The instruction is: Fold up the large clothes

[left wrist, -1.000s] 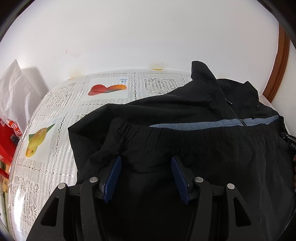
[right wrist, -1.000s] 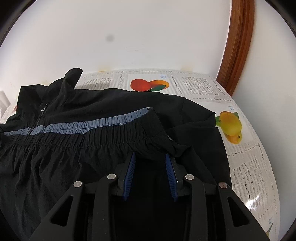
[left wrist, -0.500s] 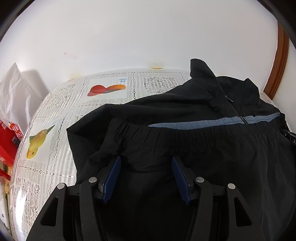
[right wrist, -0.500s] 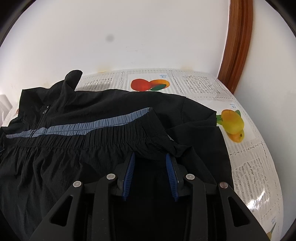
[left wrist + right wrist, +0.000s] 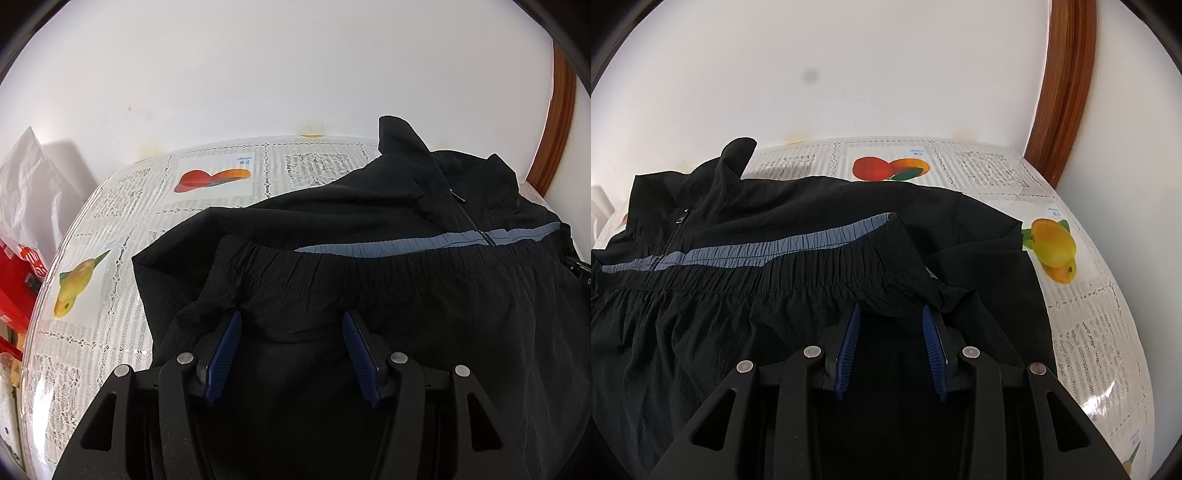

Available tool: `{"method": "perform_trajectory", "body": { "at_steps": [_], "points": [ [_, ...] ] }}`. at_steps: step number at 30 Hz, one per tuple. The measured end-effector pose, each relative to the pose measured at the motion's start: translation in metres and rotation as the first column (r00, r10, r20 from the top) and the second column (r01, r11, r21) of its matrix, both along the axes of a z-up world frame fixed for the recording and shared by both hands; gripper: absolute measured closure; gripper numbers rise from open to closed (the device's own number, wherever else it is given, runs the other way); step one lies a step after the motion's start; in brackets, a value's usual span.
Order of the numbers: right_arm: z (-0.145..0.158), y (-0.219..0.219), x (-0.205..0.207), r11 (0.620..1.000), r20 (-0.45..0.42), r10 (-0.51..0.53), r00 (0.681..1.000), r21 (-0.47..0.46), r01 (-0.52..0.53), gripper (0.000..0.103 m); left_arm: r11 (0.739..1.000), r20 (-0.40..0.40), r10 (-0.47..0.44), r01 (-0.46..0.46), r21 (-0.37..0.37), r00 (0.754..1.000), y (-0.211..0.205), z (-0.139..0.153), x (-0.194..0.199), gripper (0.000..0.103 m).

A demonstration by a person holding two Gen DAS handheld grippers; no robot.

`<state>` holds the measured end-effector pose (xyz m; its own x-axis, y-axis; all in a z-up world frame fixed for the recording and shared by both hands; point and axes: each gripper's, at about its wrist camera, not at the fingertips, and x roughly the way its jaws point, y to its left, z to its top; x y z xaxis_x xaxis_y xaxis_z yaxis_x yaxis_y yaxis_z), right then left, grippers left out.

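Both grippers, left (image 5: 291,325) and right (image 5: 891,317), jaws apart, rest on a black jacket (image 5: 775,295) whose hem lies folded toward the collar, apparently just released.

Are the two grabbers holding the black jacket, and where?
Neither grips it: left gripper and right gripper are both open over the black zip-up jacket, near its folded-up elastic hem.

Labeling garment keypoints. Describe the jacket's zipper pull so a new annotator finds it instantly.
Start from the black jacket spread over the fruit-print tablecloth. Follow its grey-blue chest stripe toward the standing collar; the zipper track crosses it there. The zipper pull is the small dark metal tab at the track's top, the only hard part on the fabric.
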<state>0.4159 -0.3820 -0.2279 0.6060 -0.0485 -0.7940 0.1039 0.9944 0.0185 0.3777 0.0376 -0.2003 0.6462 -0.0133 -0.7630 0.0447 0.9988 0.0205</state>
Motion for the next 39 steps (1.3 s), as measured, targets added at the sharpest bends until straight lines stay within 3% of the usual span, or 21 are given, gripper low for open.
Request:
{"method": "perform_trajectory", "body": {
  "at_steps": [17,22,28,31,35,39],
  "points": [
    [0.002,0.001,-0.013,1.000,0.010,-0.011,1.000,-0.016,0.011,0.058,1.000,0.001,-0.018,0.018,0.022,1.000,-0.008,0.000,0.000,0.045],
    [0.004,0.003,-0.014,0.999,0.012,-0.017,1.000,-0.039,0.018,0.058,0.999,0.005,-0.039,0.039,0.007,0.999,-0.010,0.002,-0.004,0.035],
    [0.032,0.004,-0.039,0.998,0.142,0.028,0.990,0.048,-0.035,0.056,0.999,-0.009,-0.034,0.034,-0.012,0.999,-0.008,0.011,-0.015,0.035],
    [0.051,0.026,-0.053,0.990,0.187,0.095,0.978,0.082,-0.112,0.052,0.998,0.005,-0.053,0.053,-0.043,0.999,-0.006,0.027,-0.030,0.035],
    [0.065,0.081,-0.081,0.978,0.166,0.172,0.971,0.089,-0.188,0.051,0.999,0.040,-0.044,0.045,-0.029,0.998,0.004,0.045,-0.067,0.035],
    [0.060,0.132,-0.117,0.973,0.108,0.215,0.971,0.057,-0.222,0.050,0.999,0.041,-0.025,0.026,-0.032,0.999,0.028,0.051,-0.110,0.035]
  ]
}}
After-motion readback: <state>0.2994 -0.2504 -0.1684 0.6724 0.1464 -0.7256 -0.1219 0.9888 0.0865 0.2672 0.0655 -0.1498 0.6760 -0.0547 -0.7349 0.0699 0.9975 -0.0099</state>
